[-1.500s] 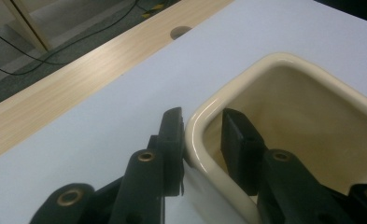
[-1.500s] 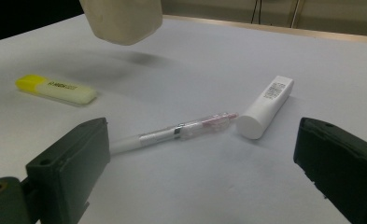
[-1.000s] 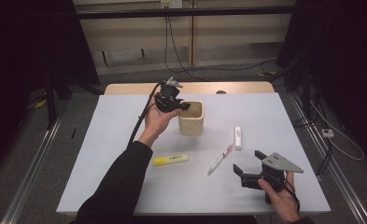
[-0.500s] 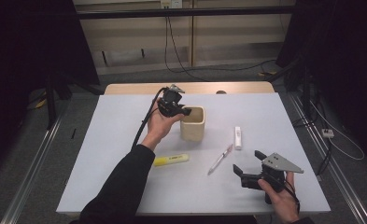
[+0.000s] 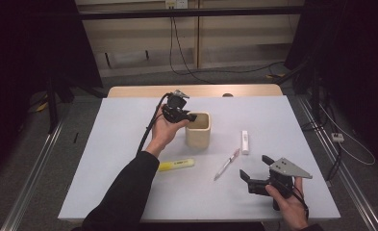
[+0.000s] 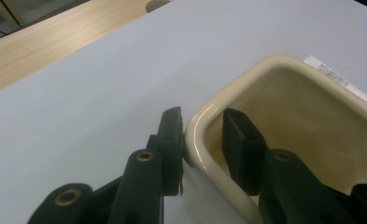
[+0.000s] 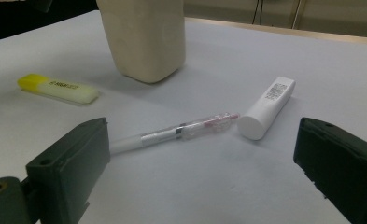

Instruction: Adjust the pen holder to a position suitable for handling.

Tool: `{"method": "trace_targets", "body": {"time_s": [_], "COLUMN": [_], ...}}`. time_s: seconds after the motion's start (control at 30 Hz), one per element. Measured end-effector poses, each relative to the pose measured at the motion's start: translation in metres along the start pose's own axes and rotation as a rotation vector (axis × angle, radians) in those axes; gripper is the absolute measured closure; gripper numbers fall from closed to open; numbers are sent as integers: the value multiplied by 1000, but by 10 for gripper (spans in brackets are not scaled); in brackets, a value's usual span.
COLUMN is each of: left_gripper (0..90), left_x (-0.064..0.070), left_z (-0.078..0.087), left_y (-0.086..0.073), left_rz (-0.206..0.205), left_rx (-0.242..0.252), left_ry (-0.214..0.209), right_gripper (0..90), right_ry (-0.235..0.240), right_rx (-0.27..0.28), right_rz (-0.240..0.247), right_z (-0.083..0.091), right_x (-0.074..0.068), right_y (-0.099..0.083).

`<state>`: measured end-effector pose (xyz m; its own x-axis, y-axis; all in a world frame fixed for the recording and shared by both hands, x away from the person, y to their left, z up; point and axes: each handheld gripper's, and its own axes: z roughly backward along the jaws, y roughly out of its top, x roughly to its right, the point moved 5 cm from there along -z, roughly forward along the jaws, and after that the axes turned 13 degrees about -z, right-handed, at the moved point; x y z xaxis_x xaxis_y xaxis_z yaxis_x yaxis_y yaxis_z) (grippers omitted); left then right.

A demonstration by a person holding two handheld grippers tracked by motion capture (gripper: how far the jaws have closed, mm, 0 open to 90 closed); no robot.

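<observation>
Beige cup stands mid-table, its rim clamped by the left gripper, one jaw inside, one outside. Right gripper gapes wide near the pen, beside the cup.

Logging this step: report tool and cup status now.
Left tool straddles the beige cup rim, one jaw inside, one outside. Right tool open, near the pen. Nothing in the way.
</observation>
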<state>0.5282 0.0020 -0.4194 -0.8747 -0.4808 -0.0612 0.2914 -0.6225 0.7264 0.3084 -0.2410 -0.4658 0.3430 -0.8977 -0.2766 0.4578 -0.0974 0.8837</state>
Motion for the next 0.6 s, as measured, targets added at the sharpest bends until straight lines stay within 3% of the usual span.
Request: {"method": "trace_targets", "body": {"time_s": [0.3, 0.33, 0.5, 0.6], "left_gripper": [693, 693, 674, 660], "left_x": [-1, -1, -3, -3], "left_z": [2, 2, 0, 0], "left_y": [-1, -1, -1, -1], "left_rz": [-13, -12, 6, -7], "left_rx": [-26, -30, 1, 11], "left_ry": [-11, 4, -32, -45], "right_gripper": [35, 36, 36, 36], "right_ry": [1, 0, 0, 0], "right_rx": [-2, -3, -3, -3], "right_rz": [-1, 0, -2, -2], "right_z": [0, 0, 0, 0], "right_x": [0, 0, 0, 0], "right_y": [0, 0, 0, 0]}}
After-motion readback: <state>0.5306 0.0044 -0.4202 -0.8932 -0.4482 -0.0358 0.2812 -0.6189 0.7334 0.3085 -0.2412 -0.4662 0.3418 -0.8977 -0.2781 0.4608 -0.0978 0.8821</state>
